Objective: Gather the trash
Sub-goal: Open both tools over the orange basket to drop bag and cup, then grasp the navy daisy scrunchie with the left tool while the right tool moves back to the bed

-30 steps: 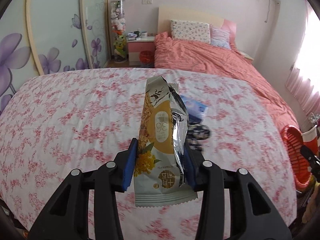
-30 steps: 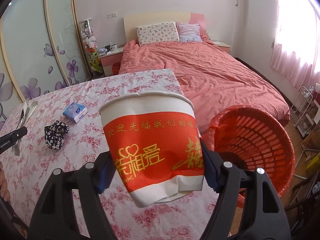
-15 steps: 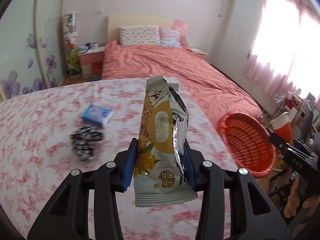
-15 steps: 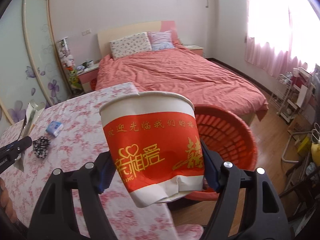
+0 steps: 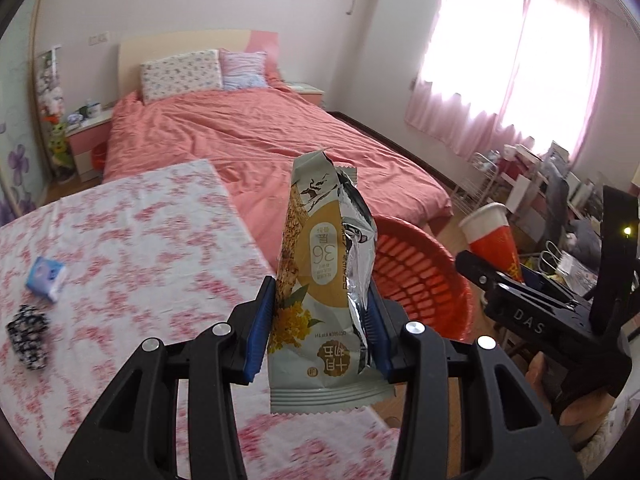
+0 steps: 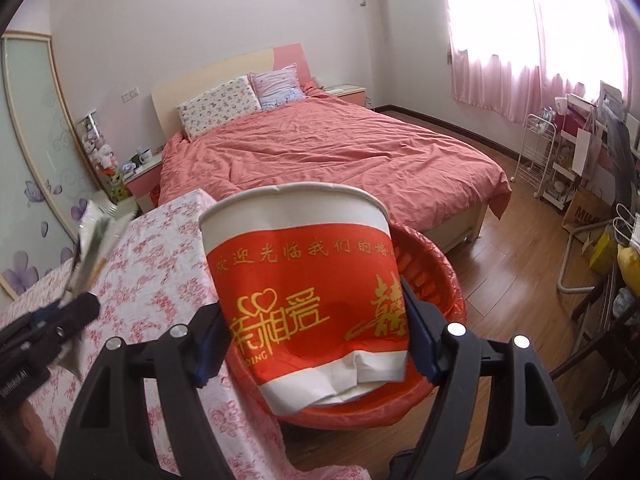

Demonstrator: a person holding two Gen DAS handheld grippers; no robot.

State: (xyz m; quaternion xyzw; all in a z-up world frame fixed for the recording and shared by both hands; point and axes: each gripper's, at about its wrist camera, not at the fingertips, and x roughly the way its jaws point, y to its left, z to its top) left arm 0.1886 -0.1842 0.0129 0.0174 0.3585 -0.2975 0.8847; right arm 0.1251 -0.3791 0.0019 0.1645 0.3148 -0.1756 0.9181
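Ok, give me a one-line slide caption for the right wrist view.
Right gripper clamps a dented red-and-white paper cup in front of the red laundry-style basket beside the floral-clothed table.

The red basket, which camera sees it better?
The left wrist view: the red basket shows its rim and slatted inside beside the snack wrapper. In the right wrist view the paper cup hides most of it, leaving only parts of its rim.

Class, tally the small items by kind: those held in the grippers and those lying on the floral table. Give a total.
Snack wrapper, held: 1
Paper cup, held: 1
Tissue pack, on table: 1
Patterned cloth bundle, on table: 1
Total: 4
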